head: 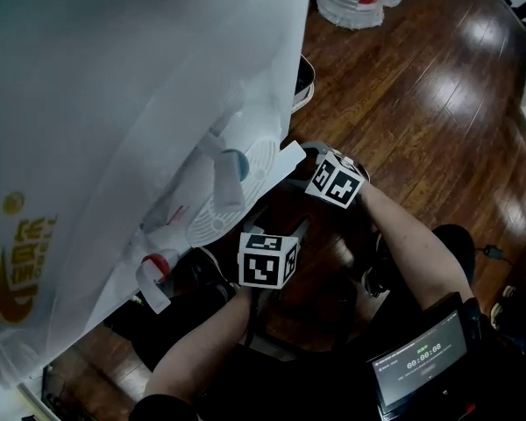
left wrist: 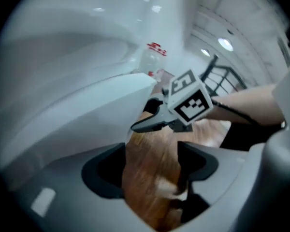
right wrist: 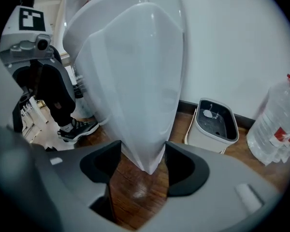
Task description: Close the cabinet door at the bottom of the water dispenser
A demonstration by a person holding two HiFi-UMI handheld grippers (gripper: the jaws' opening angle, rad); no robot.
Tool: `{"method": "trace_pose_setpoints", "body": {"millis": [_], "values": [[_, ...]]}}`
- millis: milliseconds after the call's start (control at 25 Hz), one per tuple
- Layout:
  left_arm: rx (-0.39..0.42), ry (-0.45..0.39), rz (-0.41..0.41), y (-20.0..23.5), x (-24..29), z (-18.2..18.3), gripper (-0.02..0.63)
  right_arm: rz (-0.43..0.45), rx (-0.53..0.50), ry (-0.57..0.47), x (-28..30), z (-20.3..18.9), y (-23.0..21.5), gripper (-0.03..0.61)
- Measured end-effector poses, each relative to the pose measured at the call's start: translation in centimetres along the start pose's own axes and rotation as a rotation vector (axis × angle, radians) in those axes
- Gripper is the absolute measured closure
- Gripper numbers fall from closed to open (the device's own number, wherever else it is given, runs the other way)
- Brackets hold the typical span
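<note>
Right gripper (right wrist: 144, 167) has its fingers wide apart, straddling the lower corner of the white cabinet door (right wrist: 135, 81), which juts open from the water dispenser (head: 114, 103) base. It is probably lined up to push the door shut, not clamp it. Left gripper (left wrist: 151, 168) has fingers apart over bare floor and holds nothing. The white bin (right wrist: 212, 122) at the floor's wall edge holds one small pale item, with water jugs (right wrist: 275, 124) beside it.

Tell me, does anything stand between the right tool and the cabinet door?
Nothing visible does. The lower corner of the door shows right in front of the open right tool, with only wood floor below it.
</note>
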State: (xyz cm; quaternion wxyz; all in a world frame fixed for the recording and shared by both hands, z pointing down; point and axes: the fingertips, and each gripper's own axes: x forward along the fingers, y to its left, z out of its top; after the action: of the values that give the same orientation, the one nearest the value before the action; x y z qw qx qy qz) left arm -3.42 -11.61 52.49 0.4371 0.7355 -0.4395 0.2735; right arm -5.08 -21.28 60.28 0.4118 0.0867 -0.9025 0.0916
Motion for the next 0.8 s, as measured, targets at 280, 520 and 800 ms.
{"method": "trace_pose_setpoints", "body": {"millis": [280, 520, 800], "values": [[-0.319, -0.147, 0.06, 2.6, -1.0, 2.5, 0.327, 0.031, -0.029, 0.021, -0.1, 0.5, -0.3, 0.286], [-0.329, -0.144, 0.071, 3.0, -0.8, 2.4, 0.342, 0.03, -0.047, 0.029, 0.2, 0.7, -0.6, 0.288], [-0.31, -0.129, 0.039, 2.0, -0.8, 2.8, 0.342, -0.042, -0.102, 0.023, 0.4, 3.0, -2.1, 0.302]]}}
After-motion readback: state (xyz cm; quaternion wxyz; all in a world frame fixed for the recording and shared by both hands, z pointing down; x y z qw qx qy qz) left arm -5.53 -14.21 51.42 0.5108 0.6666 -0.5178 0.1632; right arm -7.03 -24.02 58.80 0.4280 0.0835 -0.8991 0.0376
